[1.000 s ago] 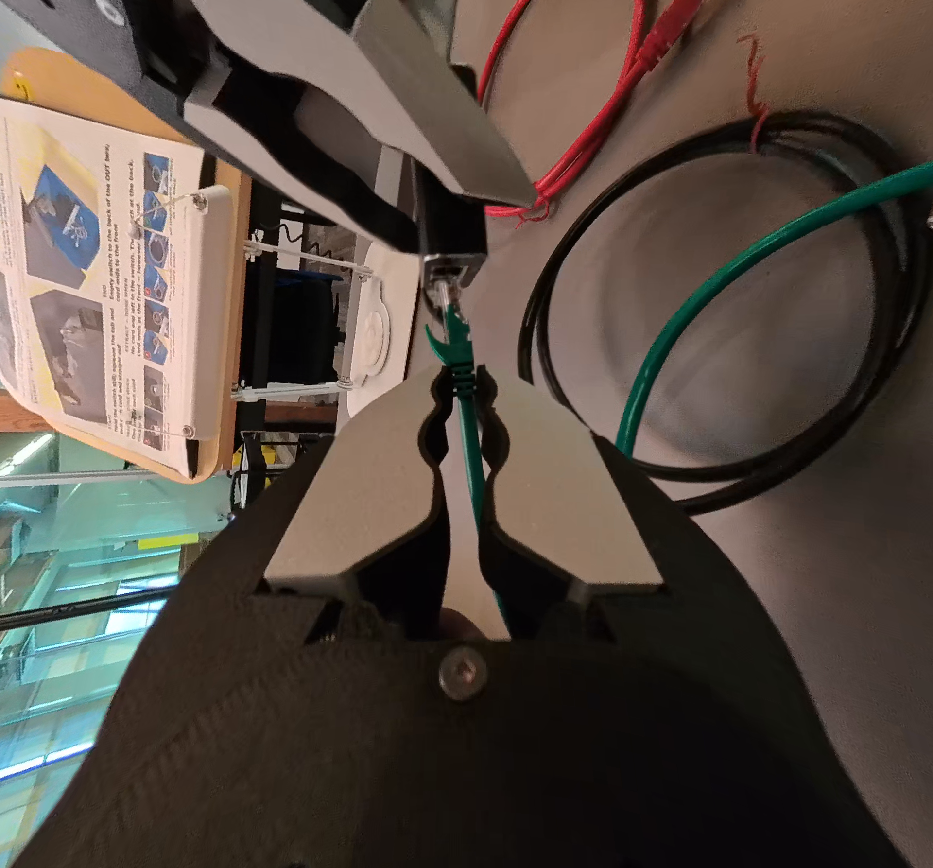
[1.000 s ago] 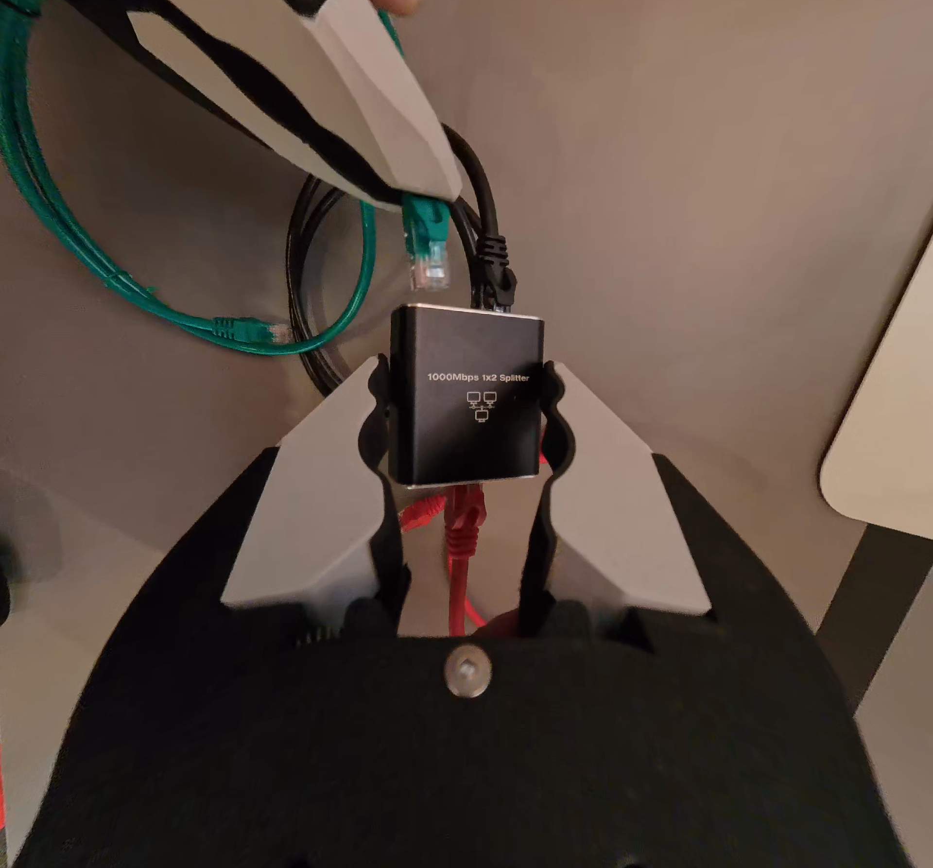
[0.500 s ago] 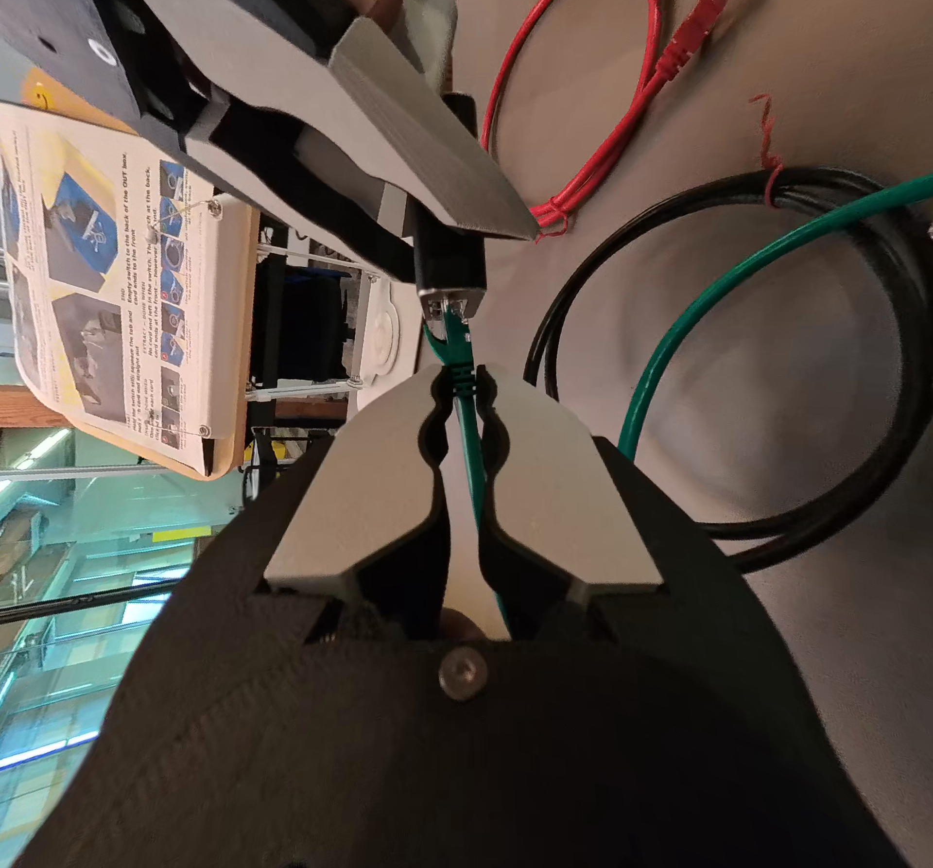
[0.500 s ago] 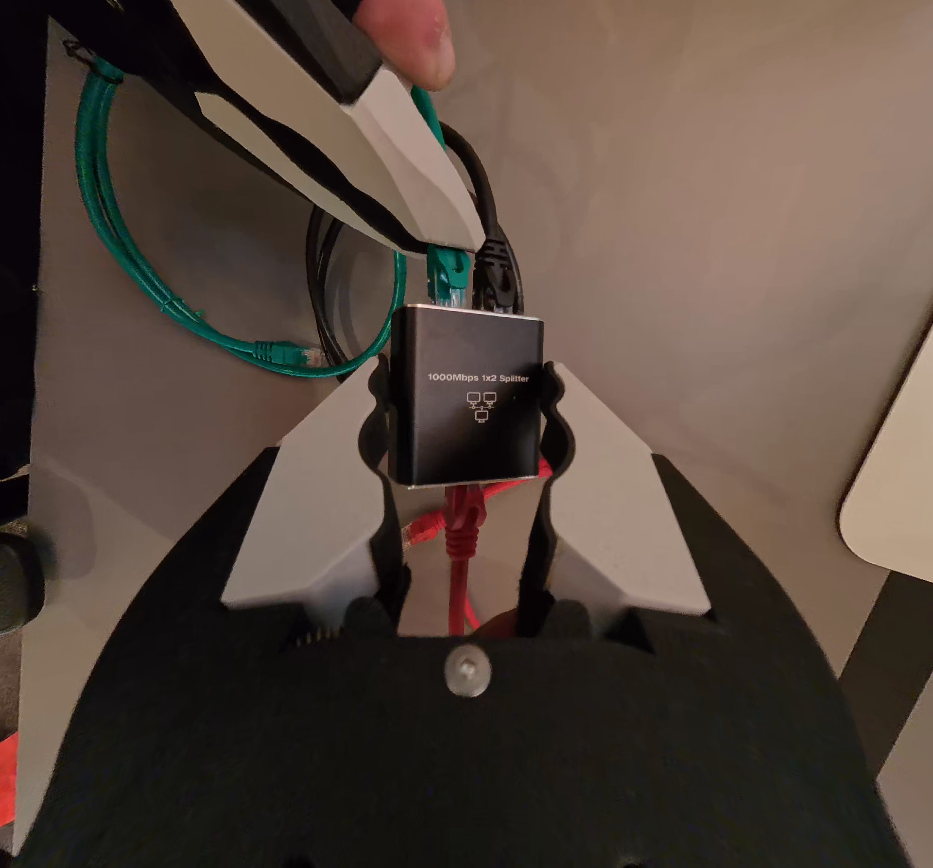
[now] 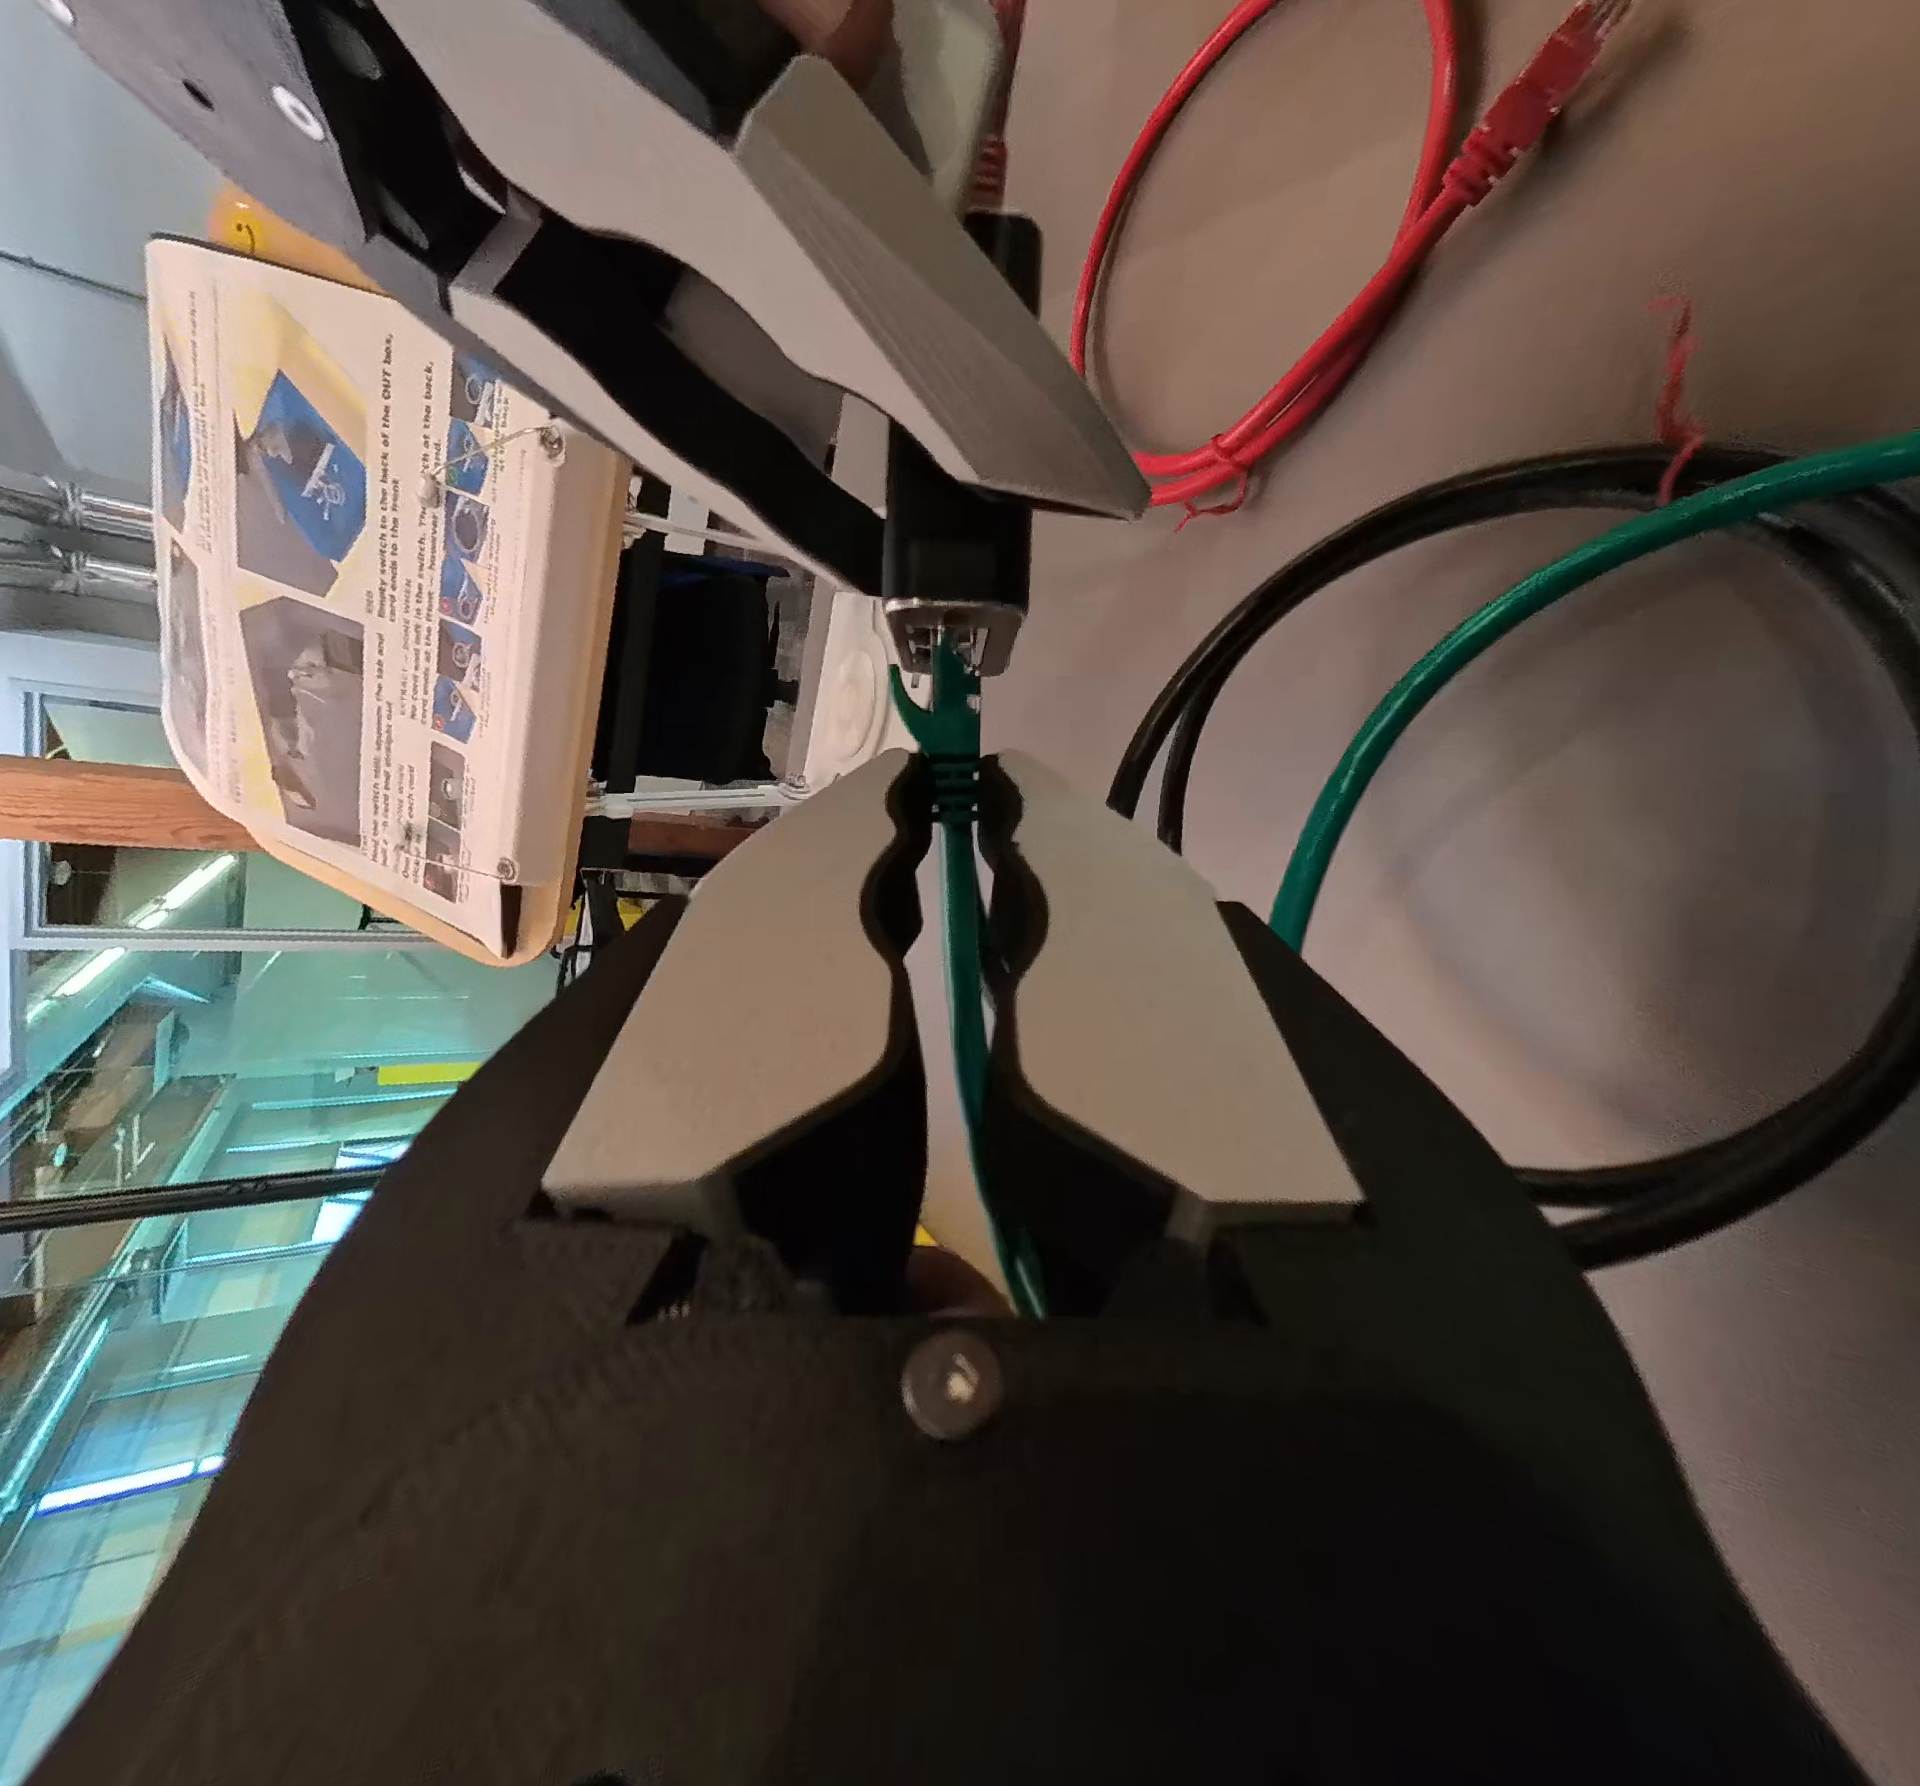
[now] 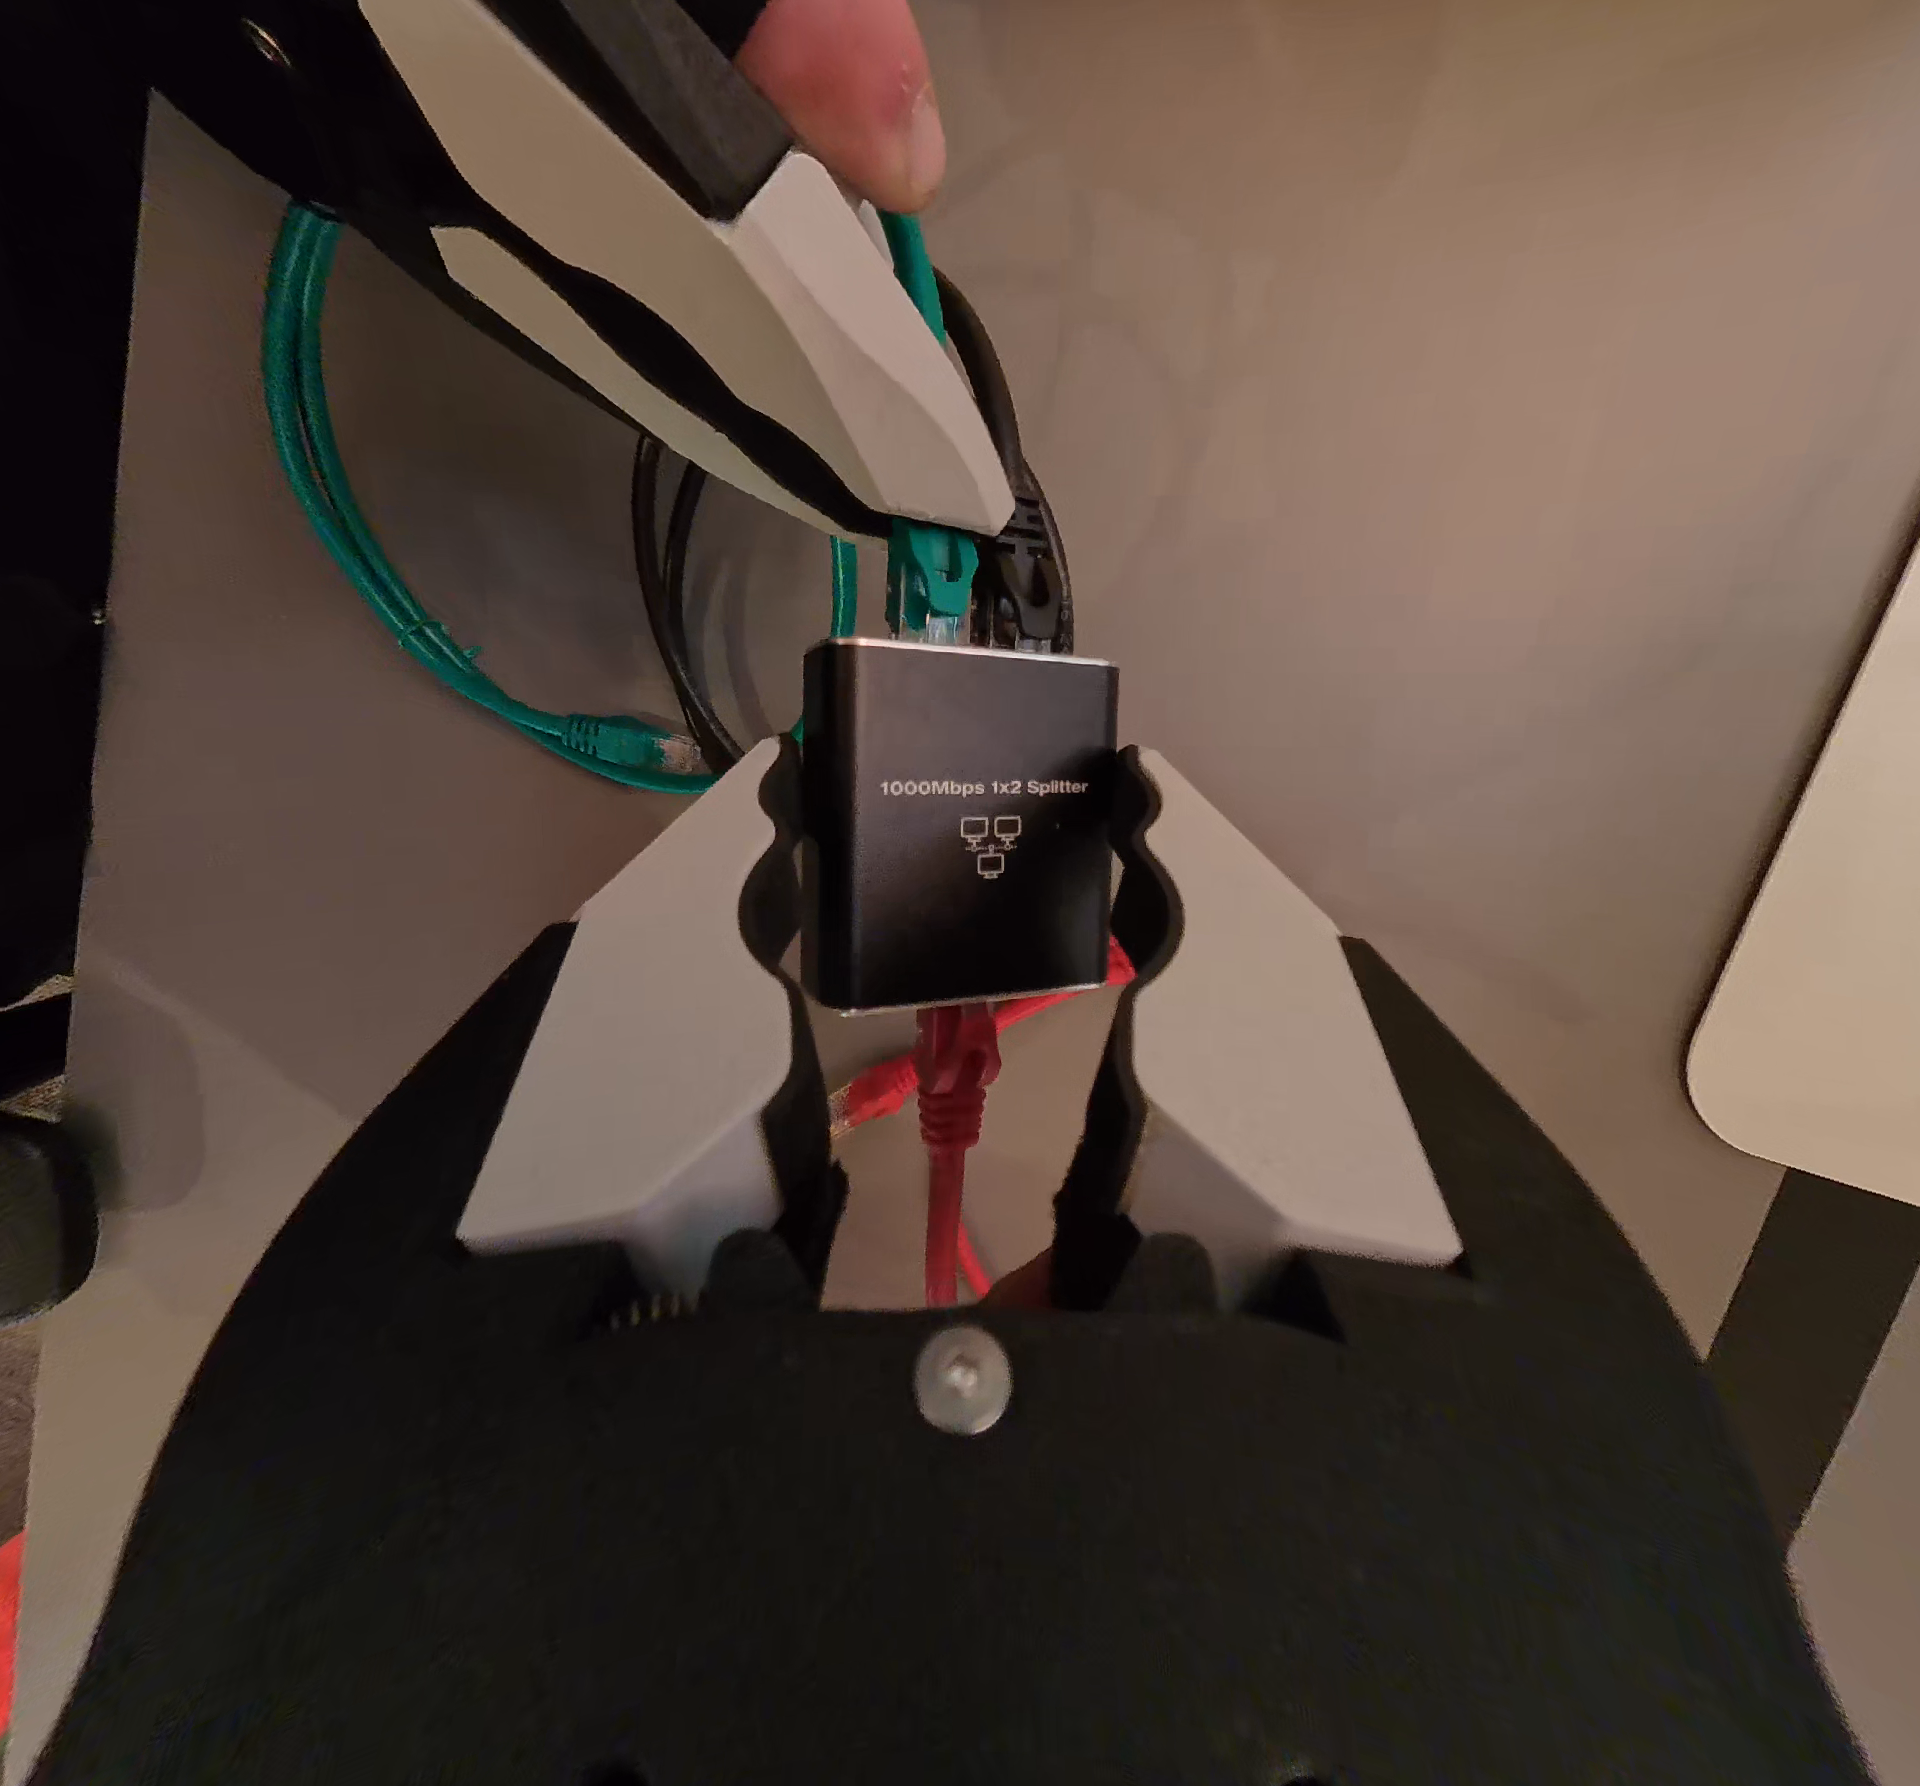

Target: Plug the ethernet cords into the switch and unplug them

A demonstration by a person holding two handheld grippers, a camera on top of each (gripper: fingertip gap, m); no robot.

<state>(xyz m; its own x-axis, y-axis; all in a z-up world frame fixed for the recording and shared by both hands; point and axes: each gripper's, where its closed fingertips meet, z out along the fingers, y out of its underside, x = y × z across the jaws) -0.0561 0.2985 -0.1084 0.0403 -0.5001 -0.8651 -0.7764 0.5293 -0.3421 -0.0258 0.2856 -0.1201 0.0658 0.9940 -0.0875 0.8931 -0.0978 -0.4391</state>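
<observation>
At switch top: green plug in, L gripper clamped.

Your right wrist view is dim and warm-toned; your left shows bright windows, soft cable shadows on the worktop, and stretched edges.

White lettering and network icon on black switch; printed instruction sheet

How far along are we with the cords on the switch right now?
Done: the black cord and red cord sit plugged into the switch, which the right gripper clamps. In hand: the left gripper pushes the green cord into its port; full seating is unclear. Left: all unplugging.
</observation>
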